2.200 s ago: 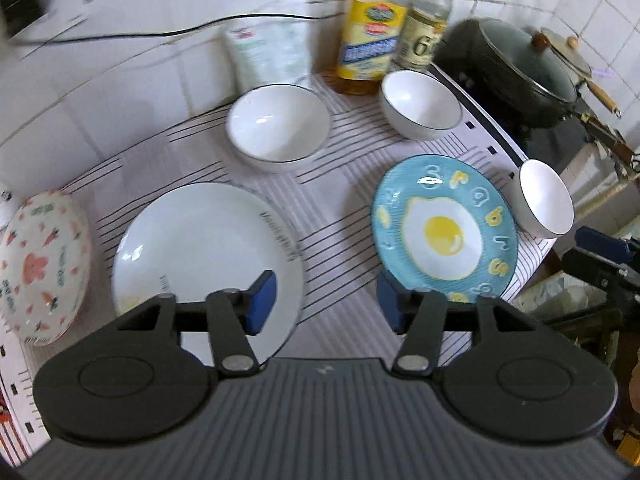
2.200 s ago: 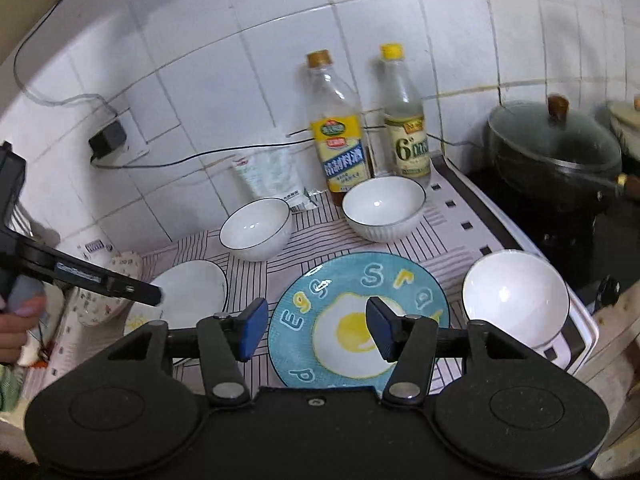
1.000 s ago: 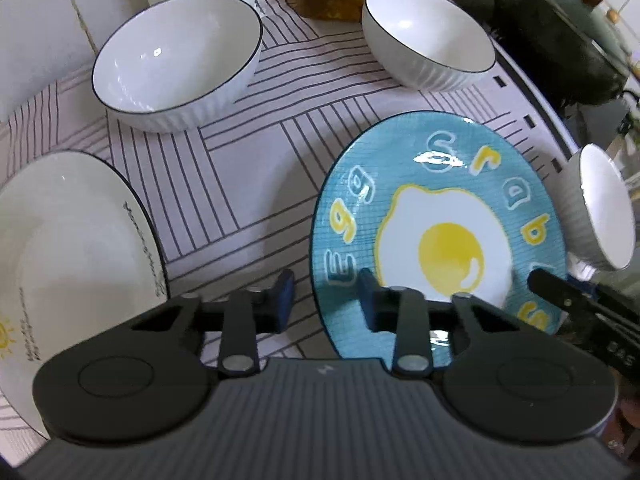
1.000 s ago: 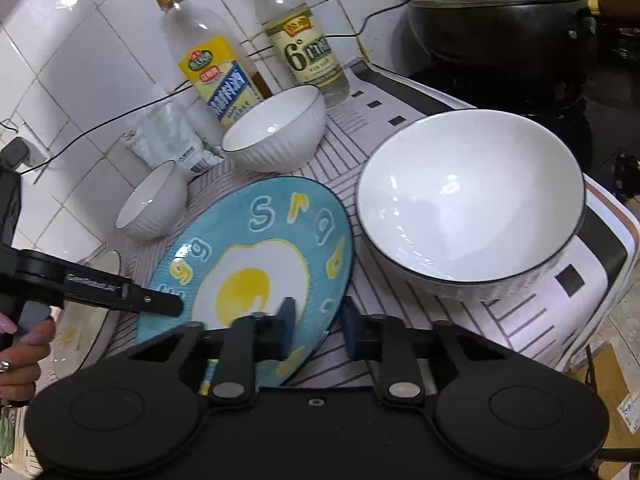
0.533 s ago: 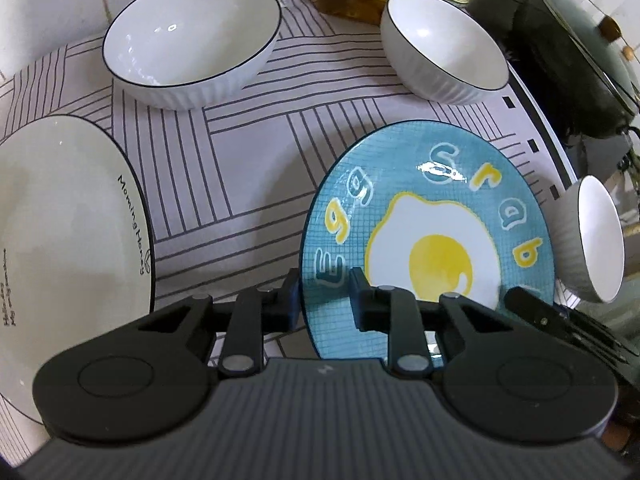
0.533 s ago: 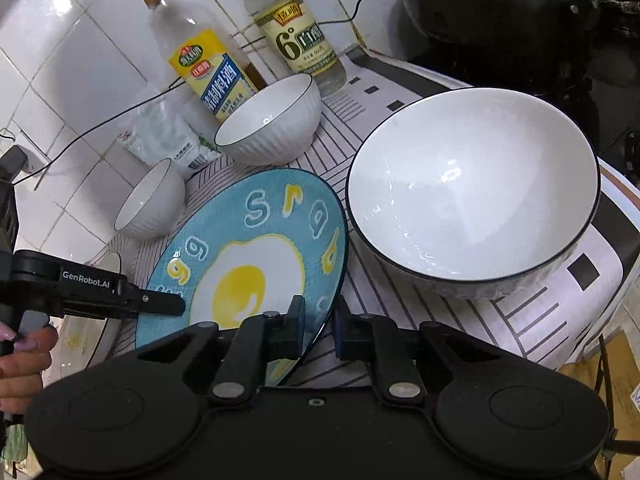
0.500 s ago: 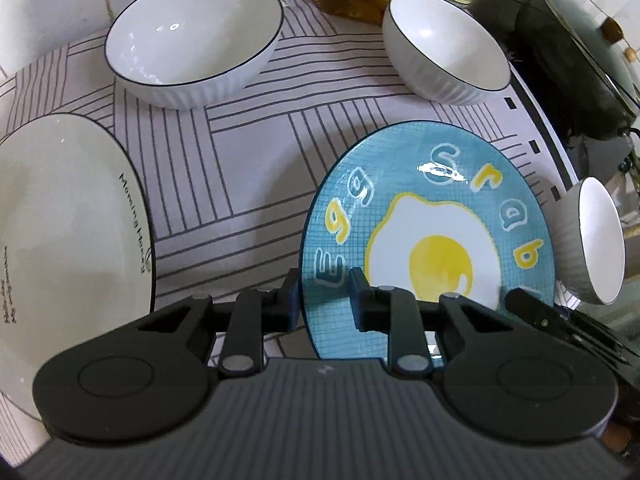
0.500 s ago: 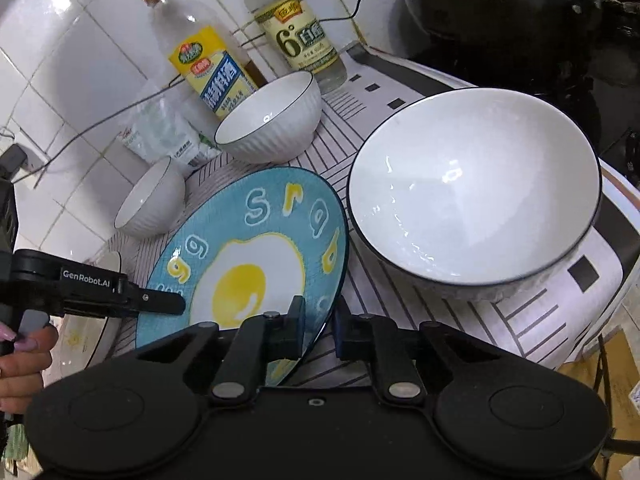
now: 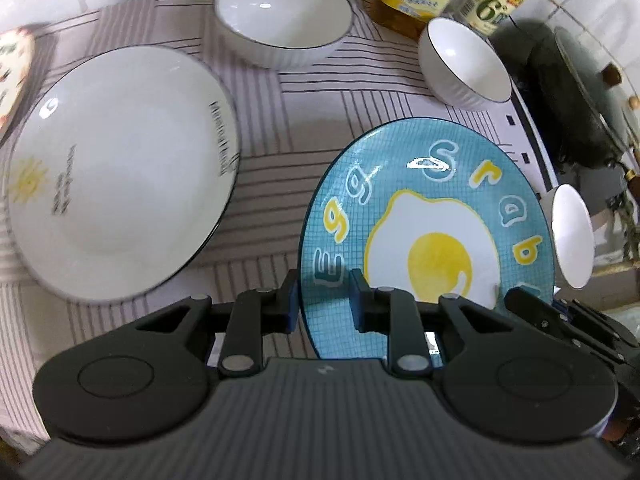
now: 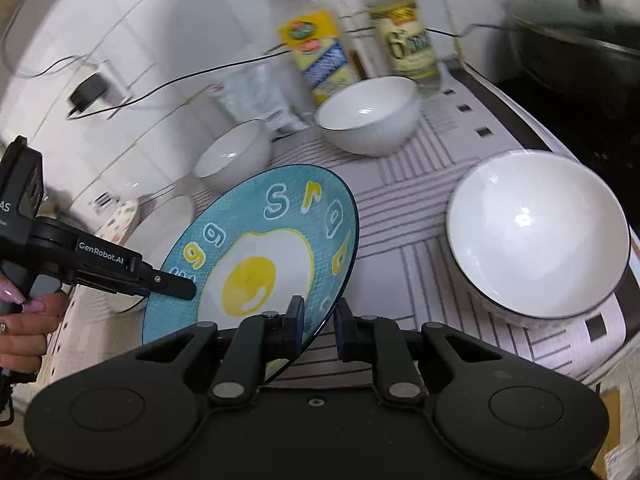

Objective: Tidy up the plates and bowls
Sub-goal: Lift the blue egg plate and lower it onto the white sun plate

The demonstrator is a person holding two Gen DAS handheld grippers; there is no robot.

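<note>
Change since earlier: both tools have lifted the blue egg plate [image 9: 428,216] off the striped mat; it lay flat a second ago and is now tilted, one edge raised. The left tool's jaws have just been closing, with the plate rim between them.
Left tool [image 9: 323,302]: clamped on the plate's near-left rim, one pad on the printed face, the other behind the edge.
Right tool [image 10: 319,325]: jaws narrow and set across the plate's lower right rim, gripping it; they have eased slightly apart over the last second, with the rim still between them.
Blue egg plate: held between the two tools above the surface [image 9: 320,128], its face with the fried egg and yellow and white letters turned up towards both cameras.
White plate [image 9: 116,176]: flat on the mat left of the blue plate, well apart from it, with a small sun drawing and dark lettering on its rim.
Bowls: one large white bowl [image 10: 536,240] just right of the blue plate; two more [image 9: 284,16] [image 9: 464,64] stand near the back by the bottles.
Bottles: a yellow-labelled one [image 10: 316,56] and a clear one [image 10: 408,40] against the tiled wall.
Patterned dish [image 9: 12,72]: at the far left edge, blurred.
Hand [image 10: 24,320]: a person's hand grips the left tool's handle.
Pot [image 10: 580,44]: dark, lidded, at the right back.
</note>
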